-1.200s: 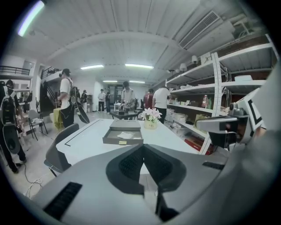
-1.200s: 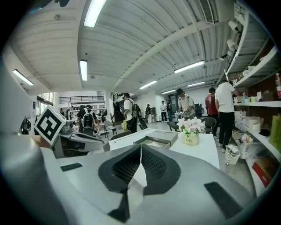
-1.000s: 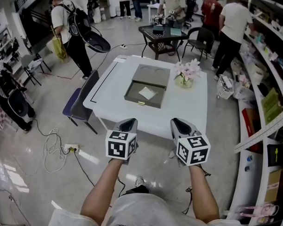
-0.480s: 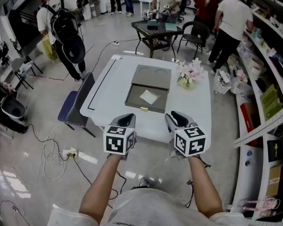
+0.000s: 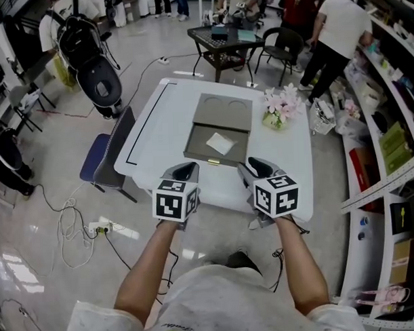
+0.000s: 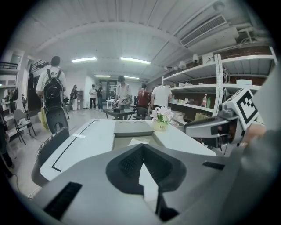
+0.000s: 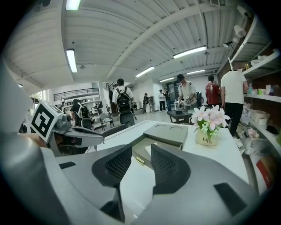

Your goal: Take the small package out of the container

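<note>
Container [image 5: 197, 144]: open on bench [image 5: 154, 116], ahead of both tongs, lid [image 5: 224, 110] laid back so we can reach in.
Small package [image 5: 220, 143]: flat inside container, beyond tips, untouched.
Left tongs [image 5: 186, 171]: closed, empty; idle, we judge.
Right tongs [image 5: 250, 168]: opening, nothing between pads; we judge it readied for package.
Both short of bench edge.
</note>
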`<state>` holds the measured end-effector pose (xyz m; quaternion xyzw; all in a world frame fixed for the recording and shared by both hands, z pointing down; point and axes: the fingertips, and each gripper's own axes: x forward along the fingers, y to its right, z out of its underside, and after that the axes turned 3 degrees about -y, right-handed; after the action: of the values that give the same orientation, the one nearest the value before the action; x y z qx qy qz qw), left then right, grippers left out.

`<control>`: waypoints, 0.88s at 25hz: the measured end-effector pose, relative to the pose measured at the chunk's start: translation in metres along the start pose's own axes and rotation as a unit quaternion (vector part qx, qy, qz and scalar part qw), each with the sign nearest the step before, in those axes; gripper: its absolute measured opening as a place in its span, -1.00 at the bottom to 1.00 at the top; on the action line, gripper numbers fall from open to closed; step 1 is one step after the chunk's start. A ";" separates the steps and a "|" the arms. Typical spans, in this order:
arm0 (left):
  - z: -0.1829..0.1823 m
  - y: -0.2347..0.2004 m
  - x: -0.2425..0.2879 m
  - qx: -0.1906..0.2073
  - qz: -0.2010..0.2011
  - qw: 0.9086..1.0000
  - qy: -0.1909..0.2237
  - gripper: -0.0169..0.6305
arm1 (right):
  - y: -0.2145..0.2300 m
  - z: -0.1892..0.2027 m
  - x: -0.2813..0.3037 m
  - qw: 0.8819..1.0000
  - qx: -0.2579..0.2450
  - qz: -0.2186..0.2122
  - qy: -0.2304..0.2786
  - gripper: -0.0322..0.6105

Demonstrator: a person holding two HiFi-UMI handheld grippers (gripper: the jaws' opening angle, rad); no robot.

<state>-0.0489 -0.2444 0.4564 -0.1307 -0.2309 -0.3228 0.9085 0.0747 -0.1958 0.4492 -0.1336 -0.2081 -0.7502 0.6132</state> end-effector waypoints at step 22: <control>-0.024 -0.057 0.087 -0.032 -0.061 0.997 -0.023 -0.94 | 0.059 0.002 0.133 0.978 -0.074 -0.099 -0.171 -0.35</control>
<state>-0.0179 -0.3431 0.4845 -0.1531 -0.2493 -0.3815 0.8769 0.1043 -0.3193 0.5207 -0.2835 -0.2658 -0.7864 0.4801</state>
